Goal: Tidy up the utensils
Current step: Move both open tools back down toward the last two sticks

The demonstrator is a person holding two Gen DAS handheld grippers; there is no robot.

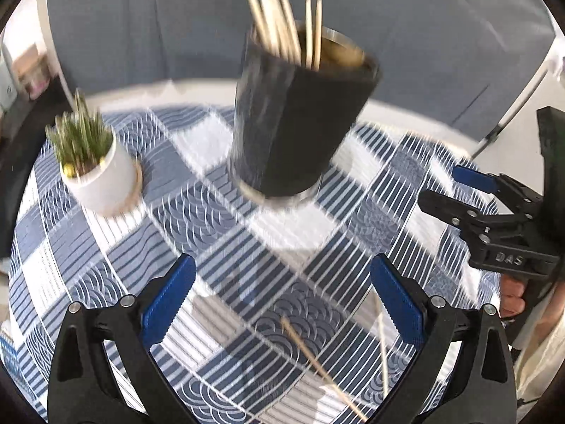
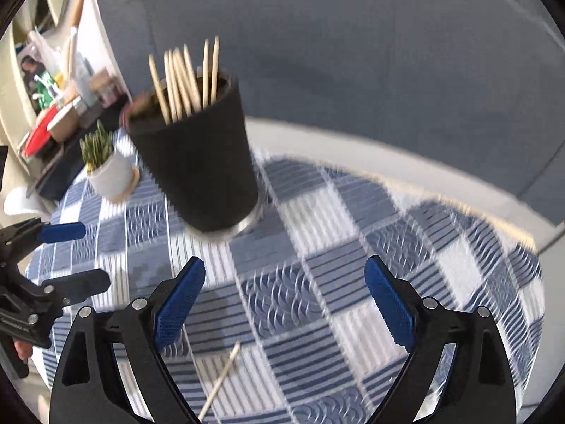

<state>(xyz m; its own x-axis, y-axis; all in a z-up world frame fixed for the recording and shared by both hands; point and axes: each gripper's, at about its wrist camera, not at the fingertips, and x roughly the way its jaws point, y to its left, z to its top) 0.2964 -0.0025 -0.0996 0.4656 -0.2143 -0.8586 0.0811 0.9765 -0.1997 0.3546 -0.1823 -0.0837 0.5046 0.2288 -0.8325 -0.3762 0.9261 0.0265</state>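
A black cup (image 1: 296,130) with several wooden chopsticks (image 1: 282,24) standing in it sits on the blue checked tablecloth (image 1: 219,219); it also shows in the right wrist view (image 2: 197,162). Two loose chopsticks (image 1: 317,364) lie on the cloth near me; one shows in the right wrist view (image 2: 220,383). My left gripper (image 1: 282,304) is open and empty above the cloth, short of the cup. My right gripper (image 2: 286,307) is open and empty; it shows at the right edge of the left wrist view (image 1: 459,190).
A small green plant in a white pot (image 1: 102,173) stands left of the cup, seen also in the right wrist view (image 2: 111,173). A grey sofa (image 1: 176,28) lies behind the table. Cluttered shelves (image 2: 53,106) are at the far left.
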